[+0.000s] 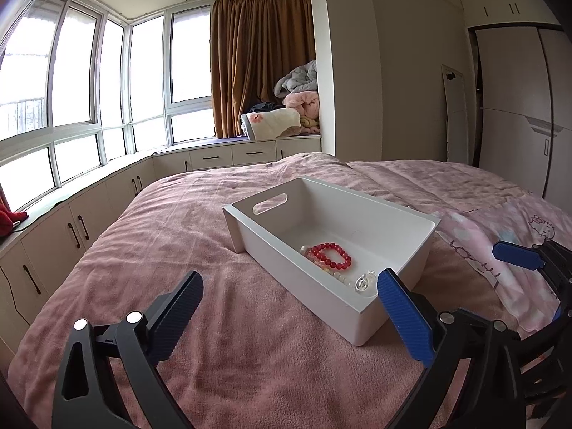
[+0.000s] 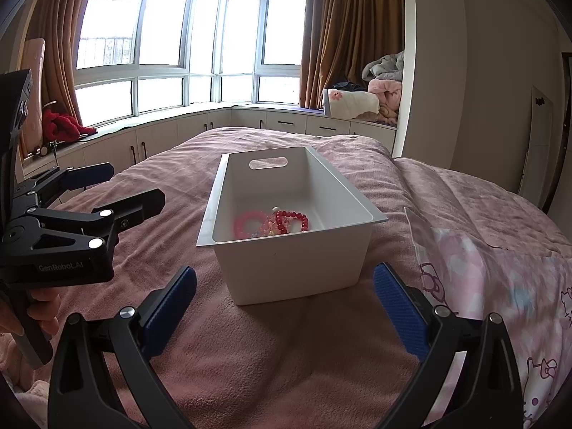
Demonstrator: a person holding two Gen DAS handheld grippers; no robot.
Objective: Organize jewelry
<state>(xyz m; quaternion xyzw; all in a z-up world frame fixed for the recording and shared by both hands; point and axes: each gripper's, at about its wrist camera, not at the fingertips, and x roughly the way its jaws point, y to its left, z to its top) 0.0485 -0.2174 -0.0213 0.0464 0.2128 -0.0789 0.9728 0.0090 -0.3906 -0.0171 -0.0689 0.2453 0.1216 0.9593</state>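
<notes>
Bedroom scene, bay windows (image 2: pixel 161 28) with brown curtains (image 1: pixel 261 60) at the back, pile of folded blankets (image 1: pixel 296 107) on the window seat, white cabinets (image 1: pixel 82 228) under it. Pink blanket (image 1: pixel 178 268) covered the bed; a cartoon-print pillow (image 2: pixel 500 286) lay on the right side.

White bin (image 2: pixel 296 261) with a handle slot sat on the blanket, roughly mid-bed, upright, open top. Inside on the bin floor, toward the near end: red bead bracelet (image 1: pixel 331 255), a pink bracelet (image 2: pixel 246 223) touching it, pale bead strand (image 1: pixel 339 278) and a clear glassy piece (image 1: pixel 363 282) just beside them. All jewelry was in one cluster, partly overlapping; exact count could not be told.

Left gripper (image 1: pixel 289 304) hovered over the blanket at the bin's left side, fingers spread wide, nothing between them; its right pad (image 1: pixel 404 318) overlapped the bin's near corner in the left wrist view, contact not clear. In the right wrist view the same gripper showed at the left edge, held by a hand (image 2: pixel 32 314), jaws apart.

Right gripper (image 2: pixel 286 307) sat low in front of the bin's near wall, fingers spread wide and empty, bin framed between the blue pads, not touching it. Red cloth (image 2: pixel 64 125) lay on the left sill.
</notes>
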